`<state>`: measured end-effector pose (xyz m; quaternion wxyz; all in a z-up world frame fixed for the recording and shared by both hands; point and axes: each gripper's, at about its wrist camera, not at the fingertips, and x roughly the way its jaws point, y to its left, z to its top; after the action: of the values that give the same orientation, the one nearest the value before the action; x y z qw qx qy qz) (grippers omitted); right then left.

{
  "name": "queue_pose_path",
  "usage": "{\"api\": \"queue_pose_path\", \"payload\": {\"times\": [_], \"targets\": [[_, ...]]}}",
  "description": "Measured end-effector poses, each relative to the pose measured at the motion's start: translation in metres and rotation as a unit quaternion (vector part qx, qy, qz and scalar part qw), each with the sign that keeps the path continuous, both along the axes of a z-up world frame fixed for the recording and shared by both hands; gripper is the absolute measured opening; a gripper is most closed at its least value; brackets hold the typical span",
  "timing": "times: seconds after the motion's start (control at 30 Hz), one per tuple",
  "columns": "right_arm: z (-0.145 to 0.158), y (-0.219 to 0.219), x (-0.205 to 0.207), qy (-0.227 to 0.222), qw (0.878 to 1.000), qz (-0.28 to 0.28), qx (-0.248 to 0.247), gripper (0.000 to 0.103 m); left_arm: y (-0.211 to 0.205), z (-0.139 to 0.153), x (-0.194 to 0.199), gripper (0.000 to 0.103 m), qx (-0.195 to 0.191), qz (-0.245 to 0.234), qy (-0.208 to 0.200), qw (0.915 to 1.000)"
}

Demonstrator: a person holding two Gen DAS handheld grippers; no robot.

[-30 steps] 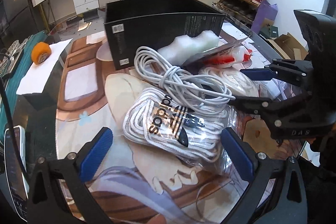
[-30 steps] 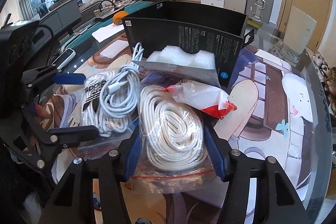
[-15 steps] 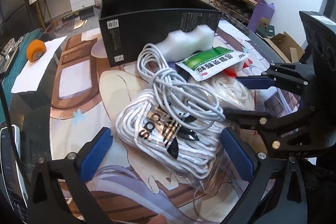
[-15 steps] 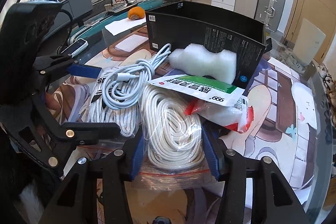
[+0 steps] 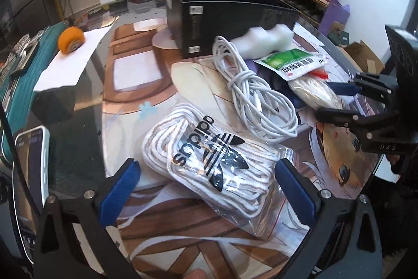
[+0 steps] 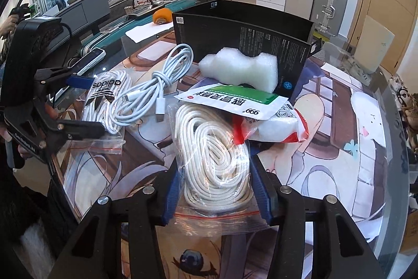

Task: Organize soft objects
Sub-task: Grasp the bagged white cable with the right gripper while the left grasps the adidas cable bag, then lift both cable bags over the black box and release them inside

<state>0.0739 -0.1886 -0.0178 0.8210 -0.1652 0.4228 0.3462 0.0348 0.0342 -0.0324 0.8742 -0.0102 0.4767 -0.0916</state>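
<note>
My left gripper (image 5: 206,184) is open around the near end of a clear bag of white laces with an adidas logo (image 5: 209,156), its pads apart from the bag. A coiled white cable (image 5: 256,98) lies on the bag's far end. My right gripper (image 6: 214,190) is shut on a zip bag of cream rope (image 6: 214,148) and holds it. A green and white 999 packet (image 6: 235,101) and a red and white packet (image 6: 277,127) rest on the rope bag. White foam (image 6: 240,67) lies against the open black box (image 6: 243,38).
A phone (image 5: 31,174) lies at the table's left edge. An orange tape roll (image 5: 70,39) sits on white paper (image 5: 65,64) at the far left. The round glass table (image 6: 365,153) has a printed picture under it. The room behind holds drawers, suitcases and a shoe rack.
The rope bag with the packets on it has drawn away to the right of the lace bag. The cable has stayed on the lace bag. The black box has shifted in the left view.
</note>
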Motion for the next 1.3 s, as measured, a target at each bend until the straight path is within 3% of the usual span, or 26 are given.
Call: {"api": "queue_pose_path", "payload": {"times": [0.33,0.4,0.47,0.5,0.67,0.9,1.3], "targets": [[0.000,0.007,-0.004,-0.003,1.000,0.010,-0.003,0.050,-0.008,-0.004,0.009,0.101,0.023,0.004,-0.011,0.9997],[0.000,0.007,-0.004,-0.003,1.000,0.009,-0.003,0.050,-0.010,-0.002,0.007,0.084,0.027,-0.005,-0.022,0.9994],[0.000,0.008,-0.004,-0.003,1.000,0.010,-0.003,0.050,-0.011,0.003,0.004,0.054,0.024,-0.014,-0.035,0.9990],[0.000,0.008,-0.005,-0.004,1.000,0.010,-0.003,0.050,-0.010,0.004,0.003,0.044,0.022,-0.014,-0.037,0.9990],[0.003,0.009,-0.010,-0.012,1.000,0.017,0.001,0.043,-0.005,0.008,-0.001,0.031,0.002,-0.012,-0.048,0.9988],[0.014,0.010,-0.024,-0.037,0.999,0.028,0.014,0.036,-0.001,0.018,-0.006,0.022,-0.022,-0.008,-0.076,0.9968],[0.039,0.007,-0.035,-0.059,0.997,0.022,0.047,0.035,0.008,0.040,-0.012,0.019,-0.073,-0.007,-0.108,0.9915]]}}
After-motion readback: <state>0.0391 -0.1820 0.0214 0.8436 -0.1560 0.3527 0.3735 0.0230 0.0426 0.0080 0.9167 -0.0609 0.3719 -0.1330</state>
